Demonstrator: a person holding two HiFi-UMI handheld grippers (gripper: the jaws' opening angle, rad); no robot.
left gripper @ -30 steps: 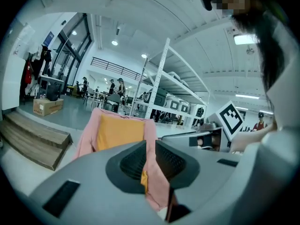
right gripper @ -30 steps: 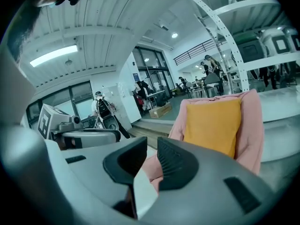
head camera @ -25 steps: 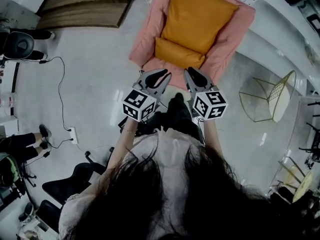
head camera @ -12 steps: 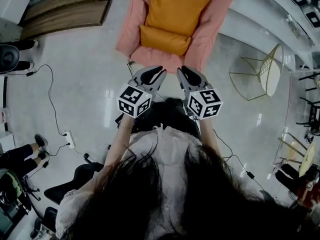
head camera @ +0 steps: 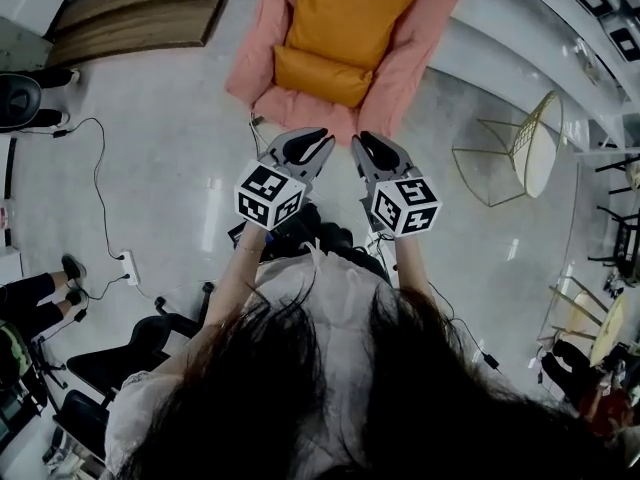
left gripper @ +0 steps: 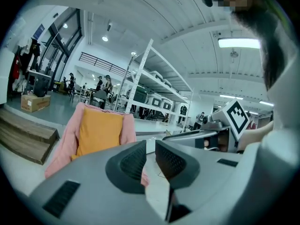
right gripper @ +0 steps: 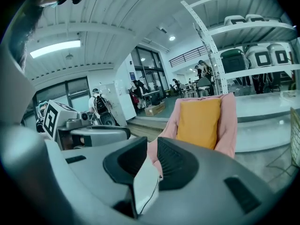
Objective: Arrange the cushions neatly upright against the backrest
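Note:
A pink armchair [head camera: 395, 78] stands ahead of me with a large orange cushion [head camera: 350, 8] upright against its backrest. A smaller orange cushion [head camera: 315, 73] lies at the foot of the large one on the seat. My left gripper [head camera: 318, 144] and right gripper [head camera: 362, 148] are held side by side in the air just short of the chair's front edge. Both are shut and hold nothing. In the left gripper view the cushion [left gripper: 98, 130] shows beyond the left gripper [left gripper: 150, 146]. The right gripper [right gripper: 153, 144] faces the same cushion [right gripper: 199, 123].
A gold wire-frame chair [head camera: 515, 153] stands on the floor to the right. Wooden steps [head camera: 130, 13] lie at the far left. A cable and power strip [head camera: 127, 263] cross the floor on the left, near black office chairs [head camera: 130, 353]. White shelving [right gripper: 243, 36] runs behind the armchair.
The armchair now sits further left and higher in the head view and looks slightly smaller. Both grippers moved along with me, still side by side, jaws unchanged.

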